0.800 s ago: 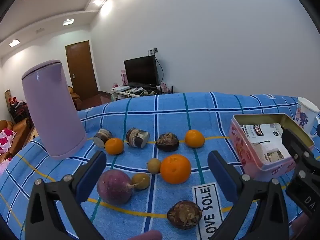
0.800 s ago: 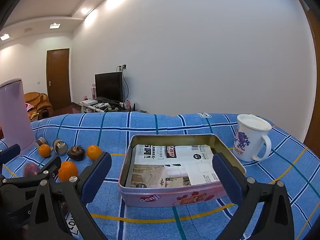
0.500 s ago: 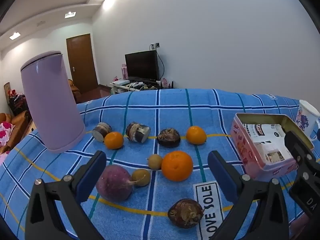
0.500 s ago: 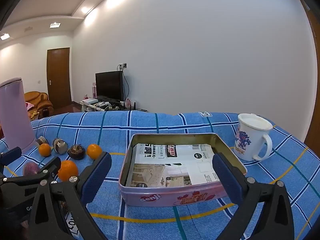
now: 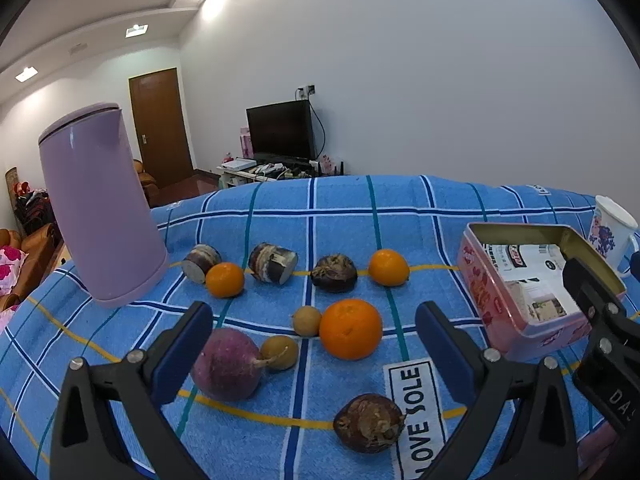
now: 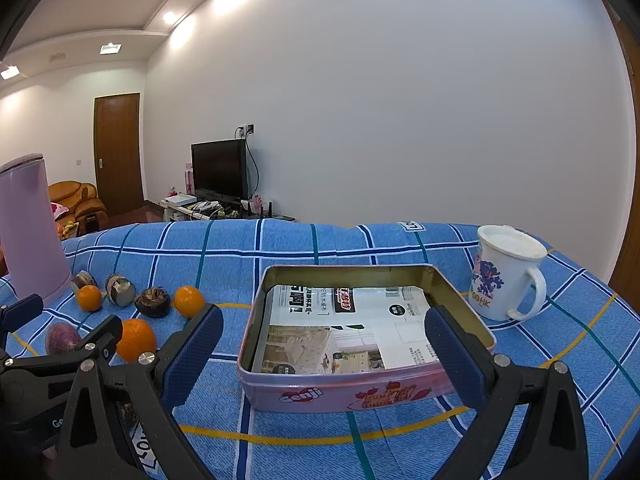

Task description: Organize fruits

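Closing in on the fruit, I have brought my left gripper [image 5: 312, 344] lower and nearer over the last moment: the big orange [image 5: 350, 329] and the purple round fruit [image 5: 227, 364] fill more of the left wrist view than they did, and the lilac kettle [image 5: 100, 204] at the left edge of the blue checked cloth [image 5: 344, 216] stands taller. Its jaws are spread wide and hold nothing. My right gripper [image 6: 320, 356] has hardly moved; also wide and empty, it faces the pink tin [image 6: 344, 390] near the cloth's right side, with the white mug [image 6: 505, 272] beyond it. No fruit is in the tin yet, only printed paper lining it. I judge the sorting is just starting, with the orange between the two grippers the likeliest first pick.
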A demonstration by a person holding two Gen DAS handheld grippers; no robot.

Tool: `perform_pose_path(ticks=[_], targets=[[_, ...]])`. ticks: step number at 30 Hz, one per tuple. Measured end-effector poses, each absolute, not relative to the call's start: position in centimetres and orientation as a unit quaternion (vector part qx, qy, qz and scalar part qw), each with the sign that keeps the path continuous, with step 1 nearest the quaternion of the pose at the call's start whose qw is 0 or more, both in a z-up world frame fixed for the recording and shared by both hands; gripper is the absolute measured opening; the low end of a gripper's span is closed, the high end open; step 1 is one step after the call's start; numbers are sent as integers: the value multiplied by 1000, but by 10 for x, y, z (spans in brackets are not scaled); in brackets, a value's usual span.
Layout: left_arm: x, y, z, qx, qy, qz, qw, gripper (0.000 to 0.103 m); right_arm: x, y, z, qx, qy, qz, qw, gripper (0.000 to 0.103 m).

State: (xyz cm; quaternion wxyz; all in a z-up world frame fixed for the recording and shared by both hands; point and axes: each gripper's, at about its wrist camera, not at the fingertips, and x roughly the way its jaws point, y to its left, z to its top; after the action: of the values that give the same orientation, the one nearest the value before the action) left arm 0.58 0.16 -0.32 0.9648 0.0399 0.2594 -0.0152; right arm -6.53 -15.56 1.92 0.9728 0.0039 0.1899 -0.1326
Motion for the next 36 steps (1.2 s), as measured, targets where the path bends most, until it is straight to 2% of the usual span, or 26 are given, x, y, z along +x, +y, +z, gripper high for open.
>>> perform_pose_path(ticks=[36], targets=[[5,6,-5,40,263,-16,964,103,-63,-157,19,7,195,-131,972,102]])
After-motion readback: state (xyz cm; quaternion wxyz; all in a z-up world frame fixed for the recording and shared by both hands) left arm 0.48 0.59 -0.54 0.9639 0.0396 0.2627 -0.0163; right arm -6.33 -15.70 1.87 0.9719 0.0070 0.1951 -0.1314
